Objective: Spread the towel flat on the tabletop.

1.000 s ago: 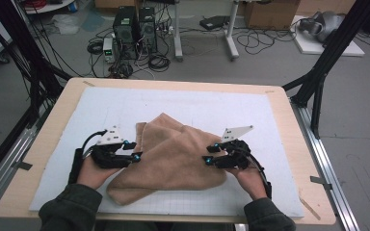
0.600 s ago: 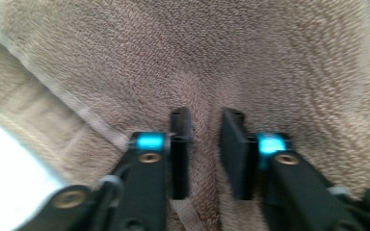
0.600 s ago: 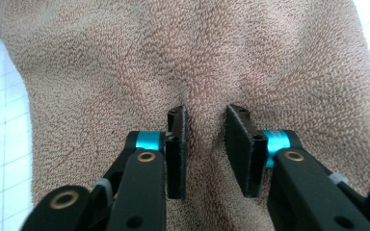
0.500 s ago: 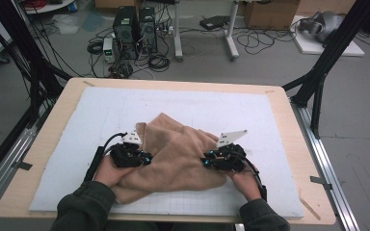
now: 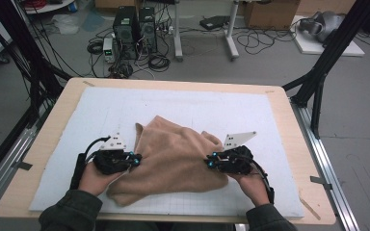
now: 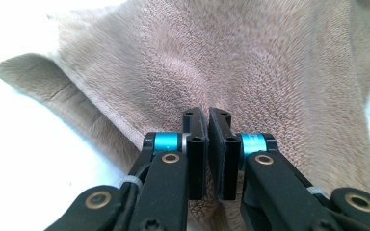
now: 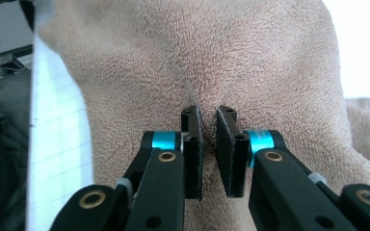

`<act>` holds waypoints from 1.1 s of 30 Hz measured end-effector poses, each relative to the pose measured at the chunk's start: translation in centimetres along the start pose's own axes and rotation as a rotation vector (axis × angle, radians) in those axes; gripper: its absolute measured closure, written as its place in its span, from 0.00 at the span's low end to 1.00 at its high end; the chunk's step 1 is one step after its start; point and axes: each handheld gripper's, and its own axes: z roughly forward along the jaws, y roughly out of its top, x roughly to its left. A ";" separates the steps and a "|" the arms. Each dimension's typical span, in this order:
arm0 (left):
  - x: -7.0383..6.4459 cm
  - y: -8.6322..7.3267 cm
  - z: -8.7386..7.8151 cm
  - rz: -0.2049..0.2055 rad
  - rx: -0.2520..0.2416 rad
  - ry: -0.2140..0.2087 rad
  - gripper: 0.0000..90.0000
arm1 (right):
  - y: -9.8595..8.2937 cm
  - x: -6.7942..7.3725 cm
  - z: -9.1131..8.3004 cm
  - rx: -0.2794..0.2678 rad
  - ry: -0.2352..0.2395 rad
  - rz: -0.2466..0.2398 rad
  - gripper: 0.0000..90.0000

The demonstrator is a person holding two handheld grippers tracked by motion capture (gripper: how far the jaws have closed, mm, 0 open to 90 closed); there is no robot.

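A tan towel [image 5: 173, 154] lies rumpled on the white gridded mat [image 5: 197, 103], its far corner pointing away from me. My left gripper [image 5: 136, 159] sits at the towel's left edge, its jaws nearly together and pinching a fold of the pile [image 6: 250, 62]; in the left gripper view the left gripper [image 6: 206, 115] bites into the cloth. My right gripper [image 5: 211, 163] is at the towel's right edge. In the right gripper view the right gripper [image 7: 208, 113] has its jaws close together, and the towel [image 7: 197, 53] puckers toward the tips.
The mat covers a wooden table [image 5: 282, 103] with bare mat around the towel. Black frame posts [image 5: 318, 82] stand at the table's right and left. Computer towers [image 5: 135, 24] and cables lie on the floor beyond the far edge.
The left gripper pushed rightward into the towel, then drew back left and slightly nearer me. The right gripper shifted a little left and nearer. The towel bunched between them.
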 end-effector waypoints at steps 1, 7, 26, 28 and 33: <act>-0.2 -0.2 -0.4 0.001 -0.006 0.002 0.95 | 0.0 0.3 -0.1 0.002 0.006 -0.003 0.91; -1.4 -1.1 -1.9 0.006 -0.017 -0.002 0.95 | -0.1 1.7 0.0 0.004 0.031 -0.016 0.91; -0.9 0.2 -2.8 -0.019 -0.049 -0.048 0.73 | 1.1 1.8 -1.4 -0.019 0.036 -0.017 0.68; -0.2 1.3 -1.9 -0.023 -0.059 -0.033 0.69 | 1.4 0.4 -1.3 -0.022 0.013 0.006 0.64; 1.0 3.1 0.8 -0.026 -0.057 -0.019 0.63 | 0.9 -2.6 -0.4 -0.013 -0.045 0.081 0.60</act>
